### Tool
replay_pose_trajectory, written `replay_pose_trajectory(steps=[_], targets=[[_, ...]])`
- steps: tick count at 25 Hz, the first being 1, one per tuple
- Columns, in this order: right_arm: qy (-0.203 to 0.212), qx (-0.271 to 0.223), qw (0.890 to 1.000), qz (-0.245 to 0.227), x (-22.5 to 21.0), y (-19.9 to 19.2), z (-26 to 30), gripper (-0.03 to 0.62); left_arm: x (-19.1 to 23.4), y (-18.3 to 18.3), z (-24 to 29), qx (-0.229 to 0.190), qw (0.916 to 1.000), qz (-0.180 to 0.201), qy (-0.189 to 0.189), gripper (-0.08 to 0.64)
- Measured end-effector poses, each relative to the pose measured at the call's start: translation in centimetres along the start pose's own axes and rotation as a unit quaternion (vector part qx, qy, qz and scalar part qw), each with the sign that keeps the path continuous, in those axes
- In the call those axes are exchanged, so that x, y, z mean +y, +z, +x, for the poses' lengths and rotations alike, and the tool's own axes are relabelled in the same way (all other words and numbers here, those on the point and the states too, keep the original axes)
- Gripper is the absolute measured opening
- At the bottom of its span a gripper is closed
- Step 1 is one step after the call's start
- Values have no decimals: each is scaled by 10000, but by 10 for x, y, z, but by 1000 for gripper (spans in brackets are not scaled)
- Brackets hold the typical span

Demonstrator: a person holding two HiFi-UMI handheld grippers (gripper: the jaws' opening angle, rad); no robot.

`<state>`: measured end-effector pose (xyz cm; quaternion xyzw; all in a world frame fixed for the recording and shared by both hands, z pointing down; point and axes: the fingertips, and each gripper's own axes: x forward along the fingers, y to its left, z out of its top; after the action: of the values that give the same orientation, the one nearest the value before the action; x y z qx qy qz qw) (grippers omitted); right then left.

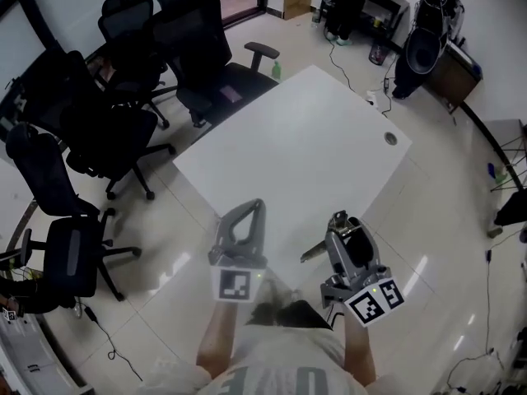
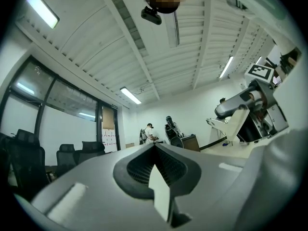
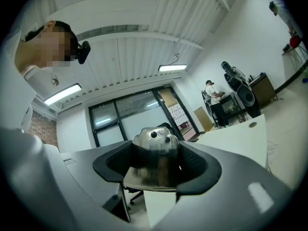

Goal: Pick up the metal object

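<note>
The metal object [image 3: 154, 143], a shiny domed piece with small holes on top, sits between the dark pads of my right gripper [image 3: 156, 170], which is shut on it. In the head view the same metal object [image 1: 340, 223] is lifted off the white table [image 1: 305, 146] in the right gripper [image 1: 344, 230], with a thin metal part sticking out to the left. My left gripper [image 1: 252, 207] hangs beside it over the table's near edge. Its jaws meet with nothing between them in the left gripper view [image 2: 155, 147]. Both grippers tilt upward toward the ceiling.
Several black office chairs [image 1: 107, 130] crowd the floor left of the table. A green bottle [image 1: 276, 70] stands at the table's far corner, and a round cable hole [image 1: 390, 138] lies near its right edge. Equipment and cables [image 1: 420, 48] fill the back right, where a person stands at a bench.
</note>
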<state>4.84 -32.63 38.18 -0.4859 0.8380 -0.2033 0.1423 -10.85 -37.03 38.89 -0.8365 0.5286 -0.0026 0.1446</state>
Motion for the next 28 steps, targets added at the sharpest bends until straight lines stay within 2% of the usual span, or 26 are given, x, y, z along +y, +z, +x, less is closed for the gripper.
replay_pose_trajectory(steps=[3,6,8,13,19,22,28], targets=[[102,-131,9999,23,17,-1,-7,301,4,7,-14,-141,9999,98,-13,2],[270,-191,9994,-73,42,-2,-22,301,4,5,-39,-41,9975,-671,208,2],[343,-313,9989,-117,55,1,-37,301,-1,14,-52,-132,9962,-816,258,2],[464,-505,9974,-203,83,-7,-100,301,-46,42,-105,-285,9968,-727,138,2],[618,-567,9964,-116,117,-37,-229,301,-125,69,-219,-113,9984,-527,175,2],[538,-491,9969,-286,134,-49,-284,301,-157,86,-275,-47,9989,-455,142,2],[569,-371,9972,-323,182,-72,-357,301,-188,118,-359,76,9987,-482,167,2]])
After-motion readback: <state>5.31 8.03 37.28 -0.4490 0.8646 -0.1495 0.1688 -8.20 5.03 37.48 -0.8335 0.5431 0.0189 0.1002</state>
